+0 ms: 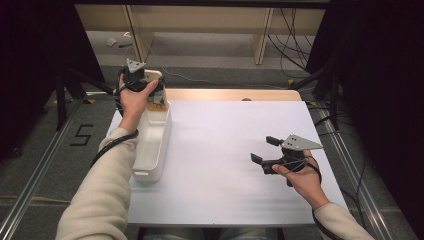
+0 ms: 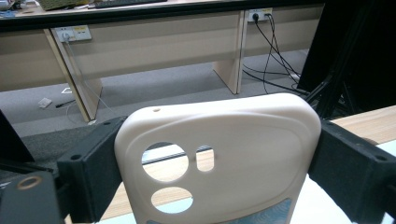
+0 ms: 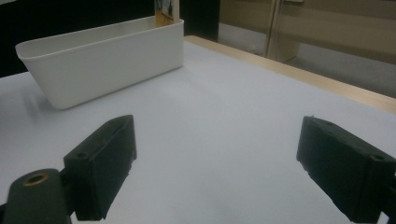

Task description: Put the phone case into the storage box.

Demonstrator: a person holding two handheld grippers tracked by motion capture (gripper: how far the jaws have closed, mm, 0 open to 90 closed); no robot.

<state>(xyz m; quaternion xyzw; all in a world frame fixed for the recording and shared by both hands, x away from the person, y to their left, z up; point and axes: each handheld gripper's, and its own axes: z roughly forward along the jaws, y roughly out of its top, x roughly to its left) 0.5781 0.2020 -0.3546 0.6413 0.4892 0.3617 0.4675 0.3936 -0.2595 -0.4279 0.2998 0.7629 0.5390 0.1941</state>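
Cream phone case (image 2: 219, 158) sits clamped between the left gripper (image 1: 150, 87) fingers; the right gripper (image 1: 265, 150) fingers gape empty.

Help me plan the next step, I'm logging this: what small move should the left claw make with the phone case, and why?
Probably lift it a little higher. The left claw grips the cream phone case by its edges at the far end of the white bin, its lower part apparently not yet clear of the bin. The right claw waits open over the table.

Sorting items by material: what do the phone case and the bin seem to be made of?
Phone case: looks like soft matte silicone or rubbery plastic, cream, with rounded edges and moulded camera cutouts. Bin: probably rigid white plastic, smooth with a slight sheen and a thin rolled rim.
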